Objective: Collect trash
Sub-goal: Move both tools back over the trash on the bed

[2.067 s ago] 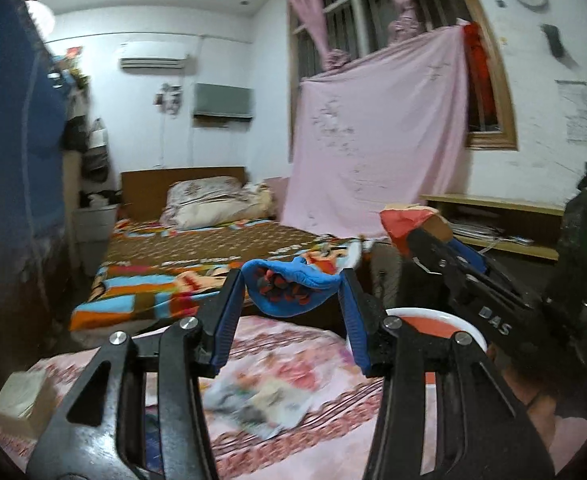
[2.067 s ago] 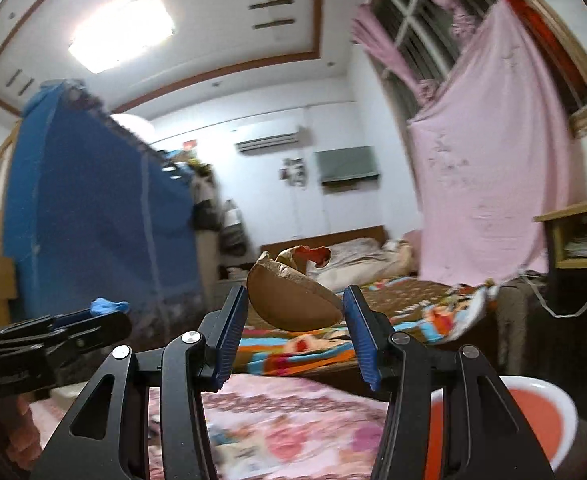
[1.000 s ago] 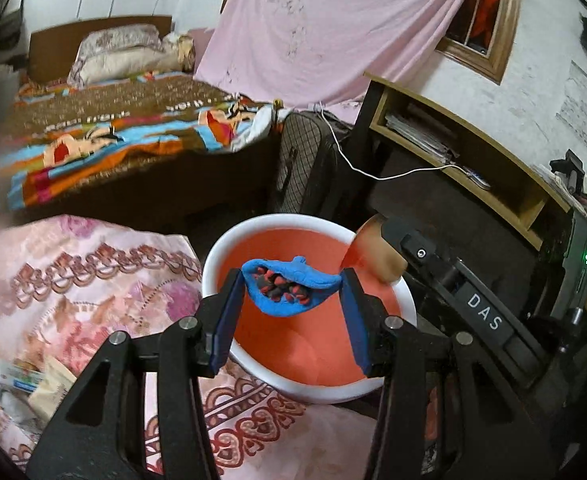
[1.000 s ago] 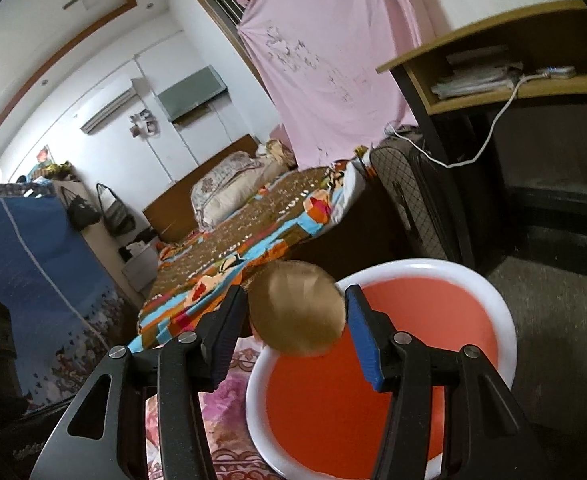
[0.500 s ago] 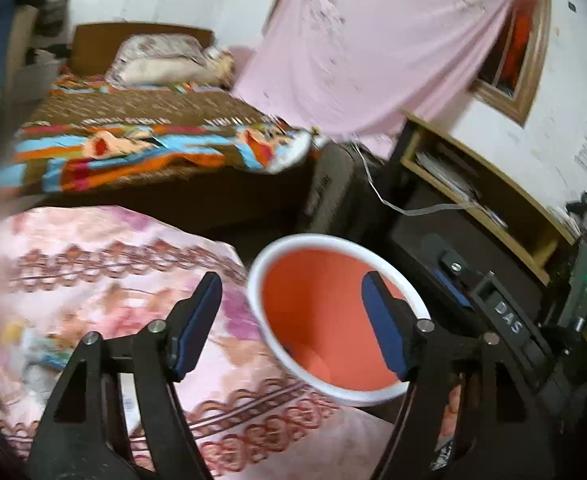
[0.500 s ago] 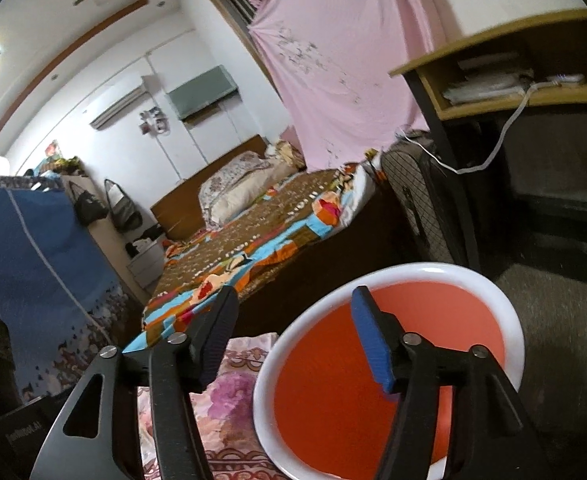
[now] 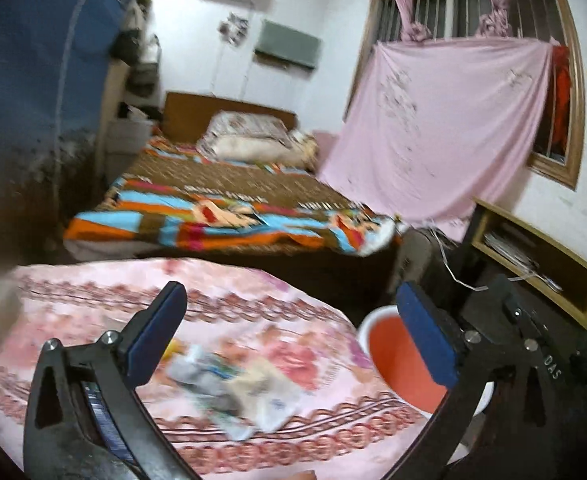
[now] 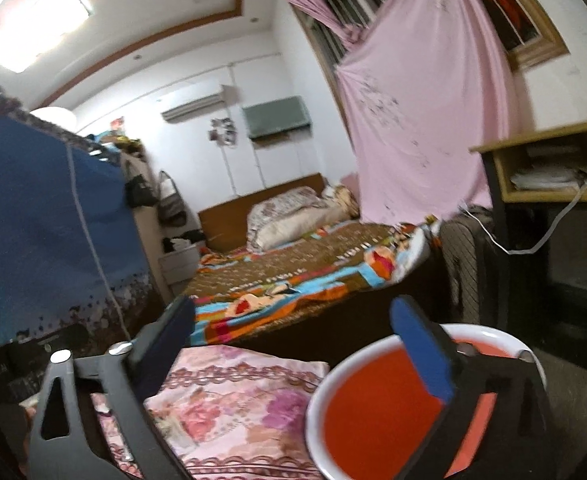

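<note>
- Left gripper [image 7: 291, 332]: jaws were spread wide and opening, nothing between the blue pads.
- It pointed slightly down over the pink floral cloth [image 7: 93, 300], with the bed behind.
- Trash pile [image 7: 233, 388], crumpled wrappers and paper, lay on the cloth just ahead of the left gripper and between its fingers in that view. Blurred, so couldn't tell the individual pieces apart. Pads were not touching it.
- Red basin [image 7: 393, 356] with a white rim sat at the right edge of the cloth, partly hidden behind the left gripper's right finger.
- Right gripper [image 8: 293, 344]: jaws were also wide apart and opening, nothing held.
- In the right wrist view it pointed roughly level; its right finger overlapped the red basin [image 8: 365, 412], its left finger stood over the cloth [image 8: 221, 400].
- Basin interior, as far as visible, read as plain red; couldn't tell what lay at the bottom in either view.
- Part of the right gripper's black body, marked "DAS", showed at the right edge of the left wrist view, beside the basin.
- Background: bed with a multicoloured blanket [image 7: 221, 216], pink sheet [image 7: 445, 128] hung over the window, wooden shelf unit [image 7: 533, 256] on the right, blue fabric wardrobe [image 8: 41, 232] on the left.
- Both views were motion-blurred.
</note>
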The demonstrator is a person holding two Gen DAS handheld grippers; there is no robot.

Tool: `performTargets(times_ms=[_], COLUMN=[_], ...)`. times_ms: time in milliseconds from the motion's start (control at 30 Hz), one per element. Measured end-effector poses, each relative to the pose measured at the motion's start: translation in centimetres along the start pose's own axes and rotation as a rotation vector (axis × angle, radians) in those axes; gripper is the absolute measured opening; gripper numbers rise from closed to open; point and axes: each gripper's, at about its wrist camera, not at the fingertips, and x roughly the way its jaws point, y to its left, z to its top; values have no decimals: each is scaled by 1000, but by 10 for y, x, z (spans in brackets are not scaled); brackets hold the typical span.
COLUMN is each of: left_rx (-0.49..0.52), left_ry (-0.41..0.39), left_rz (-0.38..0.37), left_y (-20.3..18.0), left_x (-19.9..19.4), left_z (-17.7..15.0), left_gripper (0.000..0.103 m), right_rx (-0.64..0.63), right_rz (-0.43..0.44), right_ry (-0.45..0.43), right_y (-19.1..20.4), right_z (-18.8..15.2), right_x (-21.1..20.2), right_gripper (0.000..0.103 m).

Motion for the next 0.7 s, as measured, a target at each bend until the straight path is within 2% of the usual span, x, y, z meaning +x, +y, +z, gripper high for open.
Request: performTargets(times_ms=[200, 400, 700], left_rx=[-2, 9, 72], left_ry=[-101, -161, -195], left_rz=[121, 222, 303], left_y=[35, 59, 78], left_x=[-36, -67, -93], left_z=[-2, -15, -41], left_gripper=[91, 91, 91], right_rx=[-73, -155, -244], right_rz=[78, 151, 258], right_ry=[-25, -15, 19], right_y=[26, 56, 91], right_z=[-5, -17, -35], right_x=[-2, -4, -2], right_gripper=[103, 103, 103])
